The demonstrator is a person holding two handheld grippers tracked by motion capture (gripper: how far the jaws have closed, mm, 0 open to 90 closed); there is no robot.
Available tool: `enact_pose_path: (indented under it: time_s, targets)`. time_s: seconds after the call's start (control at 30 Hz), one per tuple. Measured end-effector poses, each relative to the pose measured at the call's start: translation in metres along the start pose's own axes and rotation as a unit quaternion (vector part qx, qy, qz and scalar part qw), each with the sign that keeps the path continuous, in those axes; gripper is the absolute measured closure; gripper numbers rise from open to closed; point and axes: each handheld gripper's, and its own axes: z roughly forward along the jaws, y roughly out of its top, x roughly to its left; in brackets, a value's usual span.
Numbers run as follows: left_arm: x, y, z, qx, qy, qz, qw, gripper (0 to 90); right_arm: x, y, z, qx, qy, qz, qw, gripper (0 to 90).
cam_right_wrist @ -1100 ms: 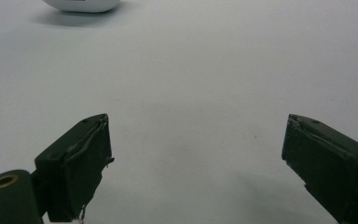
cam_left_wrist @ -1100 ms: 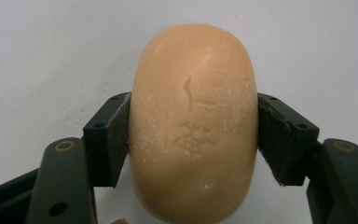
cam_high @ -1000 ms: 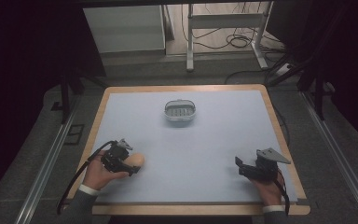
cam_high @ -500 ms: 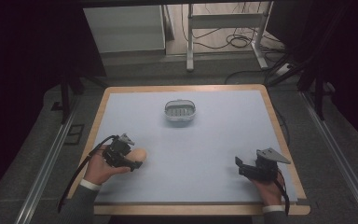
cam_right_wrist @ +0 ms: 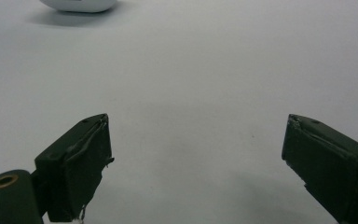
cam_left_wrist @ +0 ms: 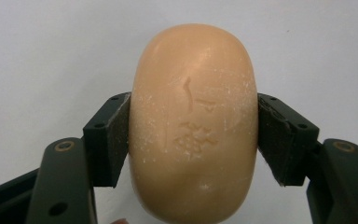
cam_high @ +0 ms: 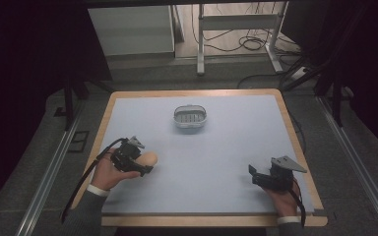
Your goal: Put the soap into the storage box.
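Observation:
A peach-coloured oval bar of soap (cam_left_wrist: pixel 193 126) sits between the two black pads (cam_left_wrist: pixel 112 137) of my left gripper (cam_left_wrist: pixel 193 135), which is shut on it. From above, that left gripper (cam_high: pixel 145 164) is at the table's front left with the soap (cam_high: pixel 149 159) sticking out toward the right. A small white soap dish (cam_high: pixel 190 118) stands at the back middle of the table. At the front right, my right gripper (cam_high: pixel 252 175) rests low over the table, and the right gripper view shows it (cam_right_wrist: pixel 196 163) open with bare table between its jaws.
The pale table top (cam_high: pixel 216 152) has a wooden rim. The white dish's edge (cam_right_wrist: pixel 79 4) shows at the top left of the right gripper view. Beyond the table are a white cabinet (cam_high: pixel 128 29), a metal frame (cam_high: pixel 236 29) and cables on the floor.
The left hand with the soap has shifted slightly up the picture, away from the front edge. The right hand has stayed put.

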Motion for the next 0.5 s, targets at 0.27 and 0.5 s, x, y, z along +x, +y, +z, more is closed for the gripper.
enact_pose_path:
  time_s: [0.27, 0.5]
  targets:
    - [-0.002, 0.007, -0.001, -0.002, 0.000, 0.006, 1.0000, 32.4, 0.000, 0.000, 0.000, 0.001, -0.002, 0.002, 1.0000, 8.3]
    - [-0.001, 0.013, 0.000, -0.006, -0.008, 0.007, 0.9999, 32.4, 0.000, 0.000, 0.000, 0.001, -0.002, 0.002, 1.0000, 8.3]
